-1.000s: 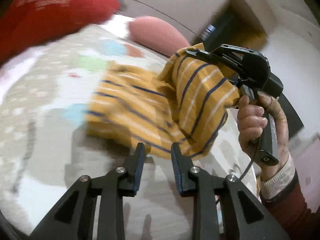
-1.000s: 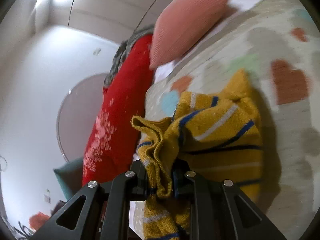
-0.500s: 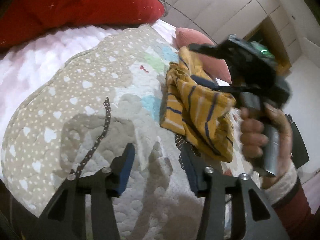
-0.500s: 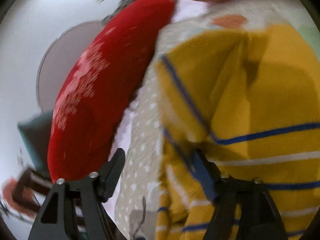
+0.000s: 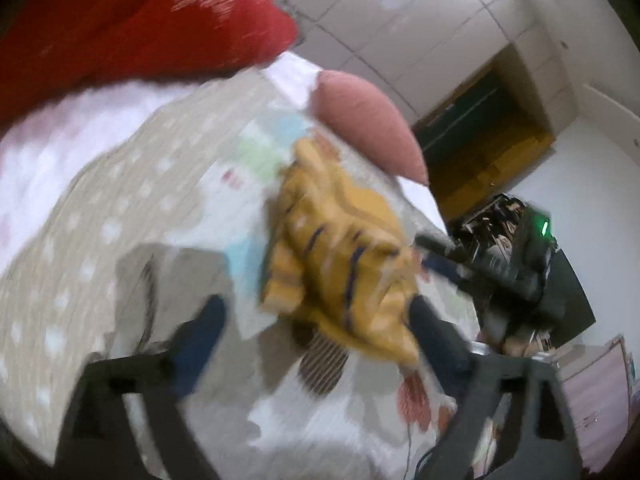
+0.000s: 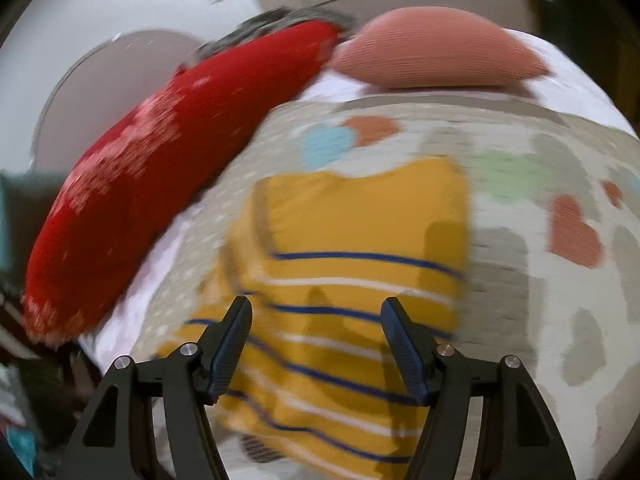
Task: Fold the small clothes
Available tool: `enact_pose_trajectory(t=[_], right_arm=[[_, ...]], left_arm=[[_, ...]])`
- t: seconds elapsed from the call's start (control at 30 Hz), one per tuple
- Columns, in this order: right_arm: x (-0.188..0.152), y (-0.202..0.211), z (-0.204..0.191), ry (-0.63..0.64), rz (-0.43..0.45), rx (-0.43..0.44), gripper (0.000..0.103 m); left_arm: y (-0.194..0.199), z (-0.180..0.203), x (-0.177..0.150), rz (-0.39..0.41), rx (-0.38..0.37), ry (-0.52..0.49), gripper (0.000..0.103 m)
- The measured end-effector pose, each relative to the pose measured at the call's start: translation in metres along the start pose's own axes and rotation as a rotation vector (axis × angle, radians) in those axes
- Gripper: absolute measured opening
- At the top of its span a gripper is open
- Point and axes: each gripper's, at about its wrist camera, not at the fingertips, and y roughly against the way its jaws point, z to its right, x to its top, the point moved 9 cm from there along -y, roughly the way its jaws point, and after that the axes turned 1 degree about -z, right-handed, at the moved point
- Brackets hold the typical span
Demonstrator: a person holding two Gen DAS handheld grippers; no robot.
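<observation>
mustard knit top w/ thin blue + white stripes lies on the quilted bed cover, roughly mid-bed, already doubled over on itself, plain yellow part toward the pillows, striped part toward the right cam. pink pillow and red cushion sit well beyond it at the head of the bed.

right gripper hangs just over the striped near part, jaws spread wide, nothing between them, cloth visible in the gap. left gripper also spread wide and empty; left view is badly motion-blurred, so whether its far finger brushes the cloth i can't tell. from that side the garment looks bunched and humped rather than flat, w/ a dark striped patch just beside its near edge, prob another piece of cloth, not sure.

handling, my guess: light, soft, floppy knit, no stiffness, so it'll sag and slide if pinched mid-panel. layers could shear apart or one layer could lift alone. better to take it at an edge or corner, through all layers at once, one gripper per side of the same edge, then carry low over the cover so the fold lands square. stretchy hem may pull out of shape if tugged.
</observation>
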Motion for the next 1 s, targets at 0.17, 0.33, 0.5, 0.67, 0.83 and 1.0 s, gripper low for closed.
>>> enact_pose_trajectory(t=[0.17, 0.33, 0.5, 0.67, 0.83, 1.0], right_arm=[[-0.007, 0.006, 0.039, -0.077, 0.012, -0.009, 0.072], [-0.016, 0.014, 0.054, -0.071, 0.023, -0.015, 0.072], [-0.022, 0.02, 0.06, -0.048, 0.038, -0.013, 0.072], [-0.026, 0.023, 0.076, -0.088, 0.043, -0.003, 0.072], [-0.031, 0.022, 0.079, -0.1, 0.041, 0.003, 0.072], [-0.03, 0.016, 0.074, -0.13, 0.042, 0.054, 0.072]], left_arm=[[-0.058, 0.023, 0.028, -0.092, 0.032, -0.093, 0.098], [-0.117, 0.018, 0.041, -0.226, 0.091, -0.101, 0.047], [-0.117, 0.049, 0.051, -0.237, -0.056, -0.117, 0.024], [-0.105, 0.087, 0.068, -0.195, -0.169, -0.195, 0.024], [-0.14, 0.007, 0.065, -0.215, 0.2, -0.318, 0.034], [-0.118, -0.013, 0.049, -0.233, 0.083, -0.2, 0.05]])
